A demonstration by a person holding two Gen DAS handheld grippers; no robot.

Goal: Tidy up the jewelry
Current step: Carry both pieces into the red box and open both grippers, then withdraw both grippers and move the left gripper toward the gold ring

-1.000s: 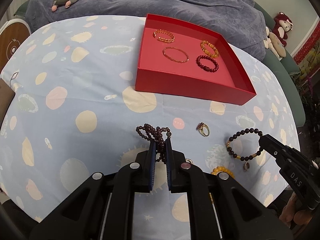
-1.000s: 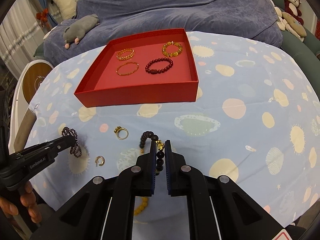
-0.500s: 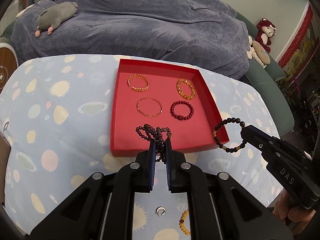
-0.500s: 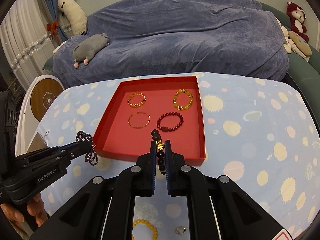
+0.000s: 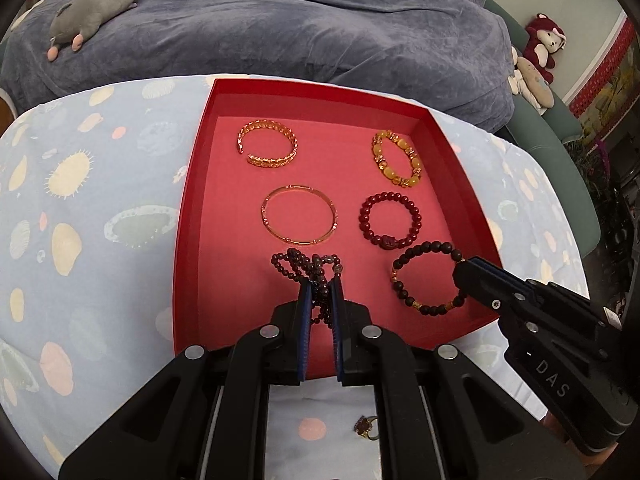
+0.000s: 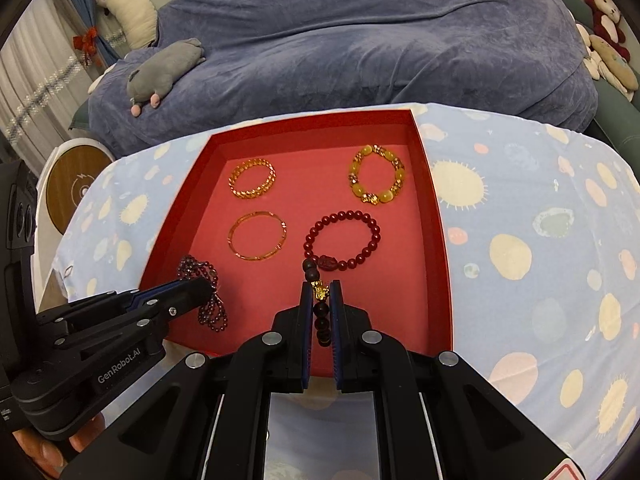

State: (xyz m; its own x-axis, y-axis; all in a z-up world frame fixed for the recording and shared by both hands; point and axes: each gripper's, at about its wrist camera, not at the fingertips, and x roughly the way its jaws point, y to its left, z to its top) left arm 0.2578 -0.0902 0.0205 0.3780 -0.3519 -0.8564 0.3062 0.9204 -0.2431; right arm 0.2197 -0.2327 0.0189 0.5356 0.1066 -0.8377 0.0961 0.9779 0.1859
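A red tray (image 5: 192, 216) (image 6: 438, 240) sits on the spotted blue cloth and holds several bracelets: a gold chain one (image 5: 268, 148), a thin gold bangle (image 5: 299, 214), a yellow bead one (image 5: 396, 158) and a dark red bead one (image 5: 390, 220). My left gripper (image 5: 320, 286) is shut on a purple multi-strand bead bracelet (image 5: 306, 266), held over the tray's near left part; it also shows in the right wrist view (image 6: 208, 296). My right gripper (image 6: 321, 286) is shut on a dark brown bead bracelet (image 5: 428, 278) with gold accents, over the tray's near right part.
A gold ring with a red stone (image 5: 366, 426) lies on the cloth near the front edge. A bed with a blue cover (image 5: 280, 20) and a grey plush toy (image 5: 92, 8) lies behind the table. More plush toys (image 5: 536, 60) sit at the right.
Both grippers have lifted their bracelets off the cloth and carried them forward, from near the table's front edge to above the near part of the red tray.
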